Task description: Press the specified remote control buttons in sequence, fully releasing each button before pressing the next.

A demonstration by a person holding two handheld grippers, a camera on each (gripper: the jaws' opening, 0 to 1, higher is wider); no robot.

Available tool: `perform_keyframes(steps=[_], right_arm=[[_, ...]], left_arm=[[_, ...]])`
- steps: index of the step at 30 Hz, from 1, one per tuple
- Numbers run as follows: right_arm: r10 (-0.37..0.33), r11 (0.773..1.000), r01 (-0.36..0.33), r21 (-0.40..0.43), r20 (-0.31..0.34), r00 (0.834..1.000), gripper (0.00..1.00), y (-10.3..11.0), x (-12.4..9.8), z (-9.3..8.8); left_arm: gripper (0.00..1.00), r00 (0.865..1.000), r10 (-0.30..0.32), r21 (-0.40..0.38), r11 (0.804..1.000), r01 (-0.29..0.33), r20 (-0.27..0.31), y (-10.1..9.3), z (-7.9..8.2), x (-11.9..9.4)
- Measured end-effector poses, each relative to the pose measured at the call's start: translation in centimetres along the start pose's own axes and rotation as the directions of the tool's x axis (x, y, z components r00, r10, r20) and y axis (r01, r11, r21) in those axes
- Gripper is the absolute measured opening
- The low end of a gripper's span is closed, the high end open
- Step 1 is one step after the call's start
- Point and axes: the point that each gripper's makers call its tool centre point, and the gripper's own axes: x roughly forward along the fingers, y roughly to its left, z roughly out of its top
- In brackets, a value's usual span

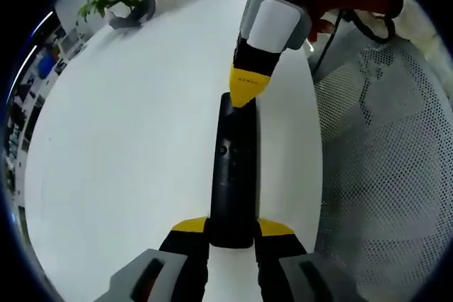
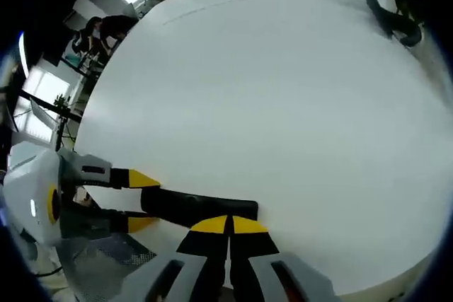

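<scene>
Left gripper (image 1: pixel 232 230) pinches the near end of the black remote control (image 1: pixel 233 175), jaws on either side; the remote runs straight ahead of it over the white table (image 1: pixel 127 146). Right gripper (image 2: pixel 229 225), jaws pressed together, has its yellow tip (image 1: pixel 246 88) down on the remote's far end, apparently touching. Judged step: a button press in progress or just landing; which button, cannot tell. Next move calls for lifting the tip fully clear before shifting along the remote to the following button, left gripper holding steady.
</scene>
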Motion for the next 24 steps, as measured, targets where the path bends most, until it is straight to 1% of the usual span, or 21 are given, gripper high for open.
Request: perform_keyframes(steps=[1,3,6,16,20,24], right_arm=[[-0.017,1.000,0.017,-0.021,-0.006,1.000,0.00,-0.28,0.11,-0.06],[-0.010,1.000,0.010,-0.020,-0.006,1.000,0.00,0.05,0.06,0.07],[-0.024,0.999,0.024,-0.031,-0.012,1.000,0.00,-0.03,0.14,0.08],[-0.010,1.000,0.010,-0.007,-0.020,1.000,0.00,-0.05,0.17,0.13],[-0.026,0.999,0.025,-0.032,-0.011,1.000,0.00,0.11,0.13,0.08],[-0.023,1.000,0.023,-0.012,-0.001,1.000,0.00,-0.11,0.17,0.20]], left_arm=[[0.24,1.000,0.000,0.001,1.000,0.000,0.000,0.00,0.00,0.00],[0.24,1.000,0.000,0.000,1.000,0.000,0.000,0.01,0.00,0.00],[0.24,1.000,0.000,-0.003,1.000,0.000,0.004,0.01,0.00,-0.02],[0.24,1.000,-0.010,0.011,1.000,0.010,0.006,0.04,-0.01,-0.03],[0.24,1.000,-0.010,0.003,1.000,0.010,0.024,0.05,-0.04,-0.07],[0.24,0.999,-0.009,-0.003,1.000,0.009,0.033,0.05,-0.02,-0.08]])
